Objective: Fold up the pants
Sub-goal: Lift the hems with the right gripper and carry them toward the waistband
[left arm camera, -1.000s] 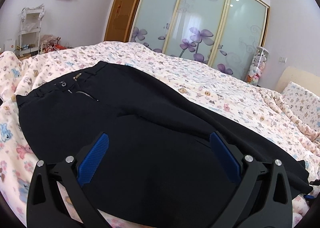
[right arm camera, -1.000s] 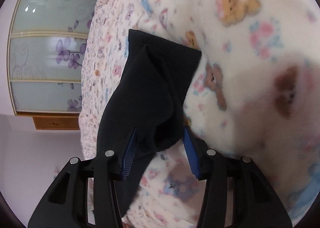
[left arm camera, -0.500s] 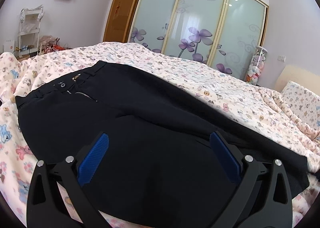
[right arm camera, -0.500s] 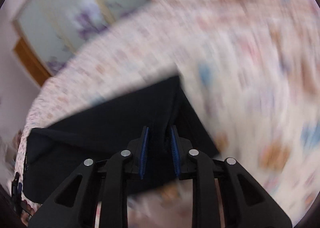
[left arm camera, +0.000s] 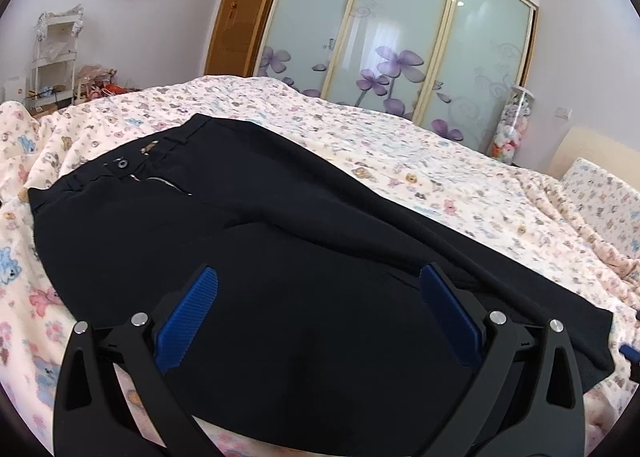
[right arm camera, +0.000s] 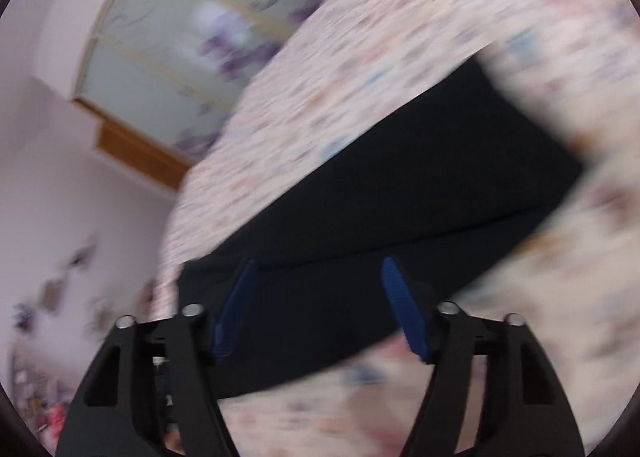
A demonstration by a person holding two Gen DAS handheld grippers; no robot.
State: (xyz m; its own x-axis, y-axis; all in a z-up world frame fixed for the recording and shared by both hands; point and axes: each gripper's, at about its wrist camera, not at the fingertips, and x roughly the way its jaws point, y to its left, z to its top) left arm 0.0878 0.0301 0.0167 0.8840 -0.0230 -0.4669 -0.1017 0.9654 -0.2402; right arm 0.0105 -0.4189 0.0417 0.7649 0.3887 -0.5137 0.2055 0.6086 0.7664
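The bed's fleecy, bear-printed blanket (left arm camera: 420, 161) fills both views, but only the left wrist view is sharp, showing the matte black pants (left arm camera: 280, 257) spread flat, waistband, button and zip at far left. The left gripper (left arm camera: 318, 309) hovers over the cloth, jaws wide apart. In the blurred right view, the right gripper (right arm camera: 318, 305), jaws just opened, holds nothing; the pants (right arm camera: 400, 185) lie below.
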